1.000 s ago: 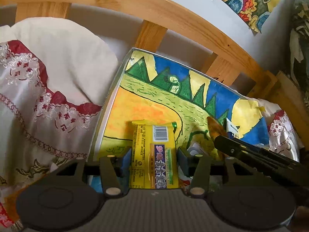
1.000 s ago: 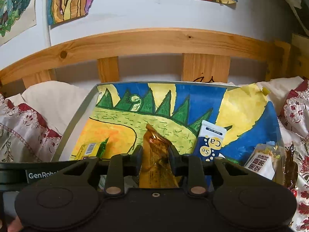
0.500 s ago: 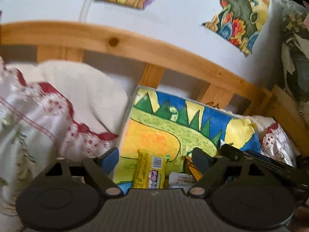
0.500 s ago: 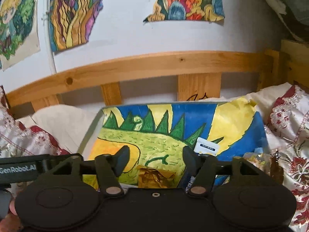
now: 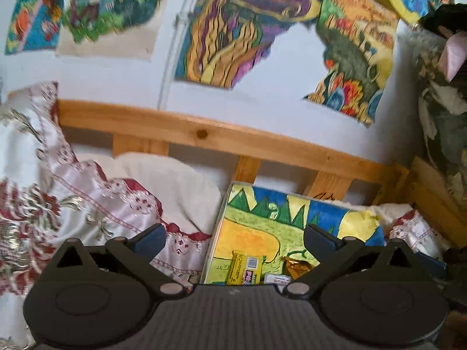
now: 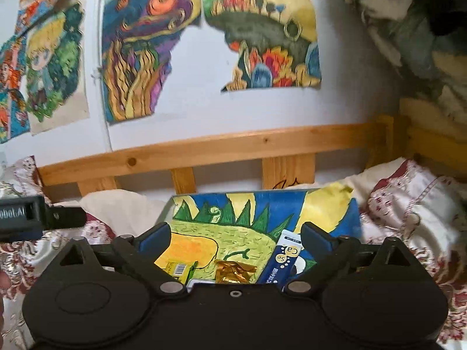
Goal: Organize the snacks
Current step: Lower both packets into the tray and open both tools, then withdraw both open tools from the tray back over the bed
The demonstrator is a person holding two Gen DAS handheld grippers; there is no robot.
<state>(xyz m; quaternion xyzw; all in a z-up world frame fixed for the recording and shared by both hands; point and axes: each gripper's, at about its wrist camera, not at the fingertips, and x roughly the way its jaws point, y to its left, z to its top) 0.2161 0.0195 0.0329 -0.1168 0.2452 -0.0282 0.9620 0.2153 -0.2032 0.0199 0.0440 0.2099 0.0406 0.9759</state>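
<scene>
A painted board (image 5: pixel 262 227) (image 6: pixel 233 218) lies on the bed and bears the snacks. A yellow bar (image 5: pixel 243 268) (image 6: pixel 178 268) and a gold-wrapped snack (image 5: pixel 297 265) (image 6: pixel 233 269) lie on its near part. A blue tube marked "Ca" (image 6: pixel 281 259) lies to the right, and a small white packet (image 5: pixel 275 279) lies at the near edge. My left gripper (image 5: pixel 235 237) is open and empty, raised above the board. My right gripper (image 6: pixel 235 234) is open and empty, also raised above it.
A wooden bed rail (image 5: pixel 219 137) (image 6: pixel 233 145) runs behind the board. White and red embroidered bedding (image 5: pixel 87 198) (image 6: pixel 408 204) lies on both sides. Paintings (image 6: pixel 140 58) hang on the wall. The left gripper's body (image 6: pixel 35 215) shows at the left of the right wrist view.
Both grippers opened, let go of the yellow bar and the gold snack onto the board, then lifted up and back.
</scene>
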